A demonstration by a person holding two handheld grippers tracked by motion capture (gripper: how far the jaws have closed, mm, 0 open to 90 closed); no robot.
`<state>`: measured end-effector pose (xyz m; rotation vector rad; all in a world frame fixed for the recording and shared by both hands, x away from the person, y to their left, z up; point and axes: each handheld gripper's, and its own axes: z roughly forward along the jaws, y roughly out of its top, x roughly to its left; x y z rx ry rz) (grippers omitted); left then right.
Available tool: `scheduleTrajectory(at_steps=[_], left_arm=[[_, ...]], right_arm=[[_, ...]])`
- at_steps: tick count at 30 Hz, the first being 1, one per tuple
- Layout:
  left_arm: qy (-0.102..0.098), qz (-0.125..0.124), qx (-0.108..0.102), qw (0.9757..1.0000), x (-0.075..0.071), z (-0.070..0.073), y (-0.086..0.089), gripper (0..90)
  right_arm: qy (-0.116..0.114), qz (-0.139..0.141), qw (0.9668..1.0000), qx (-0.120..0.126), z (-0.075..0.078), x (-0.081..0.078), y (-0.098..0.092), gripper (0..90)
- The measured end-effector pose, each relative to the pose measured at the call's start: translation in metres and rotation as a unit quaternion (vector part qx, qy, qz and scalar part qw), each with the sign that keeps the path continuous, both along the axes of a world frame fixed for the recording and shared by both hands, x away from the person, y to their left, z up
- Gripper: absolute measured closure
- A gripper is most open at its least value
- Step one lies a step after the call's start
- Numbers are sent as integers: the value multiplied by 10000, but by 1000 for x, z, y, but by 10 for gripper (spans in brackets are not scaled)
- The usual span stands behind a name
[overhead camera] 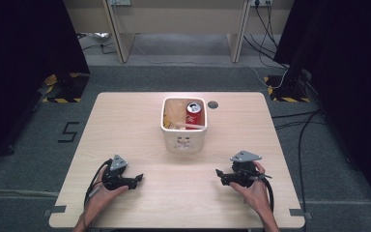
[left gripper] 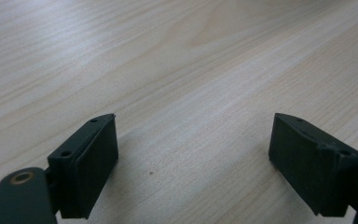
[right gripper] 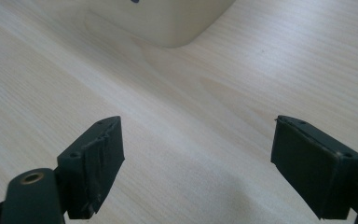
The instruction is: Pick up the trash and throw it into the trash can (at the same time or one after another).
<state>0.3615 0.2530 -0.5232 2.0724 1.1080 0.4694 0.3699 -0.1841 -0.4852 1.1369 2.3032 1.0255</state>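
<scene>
A cream square bin [overhead camera: 183, 141] stands at the middle of the wooden table [overhead camera: 125, 116]. Inside it a red soda can [overhead camera: 193, 114] stands upright beside some pale wooden-looking pieces [overhead camera: 176, 123]. My left gripper [overhead camera: 139, 179] rests low over the table near the front left, held by a hand, its jaws wide apart over bare wood [left gripper: 193, 140]. My right gripper [overhead camera: 219, 174] sits near the front right, jaws also wide apart and empty [right gripper: 198, 149]. In the right gripper view the bin's lower corner [right gripper: 177, 23] lies ahead of the jaws.
A small dark round hole [overhead camera: 213, 104] lies in the tabletop just right of the bin. Beyond the table are desk legs [overhead camera: 117, 34], floor cables [overhead camera: 290, 121] and black curtains [overhead camera: 24, 43] on both sides. A taped "5" [overhead camera: 69, 131] marks the floor at left.
</scene>
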Motion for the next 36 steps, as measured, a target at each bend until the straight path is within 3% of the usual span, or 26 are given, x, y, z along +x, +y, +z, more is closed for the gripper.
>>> scheduleTrajectory(at_steps=[24, 36], left_arm=[[-6, 2, -5, 10000, 0, 0, 0, 148], [-1, 1, 1, 10000, 0, 0, 0, 148]], right_arm=[[329, -201, 9992, -131, -27, -22, -17, 167], [176, -179, 9996, -102, -32, -28, -18, 144]])
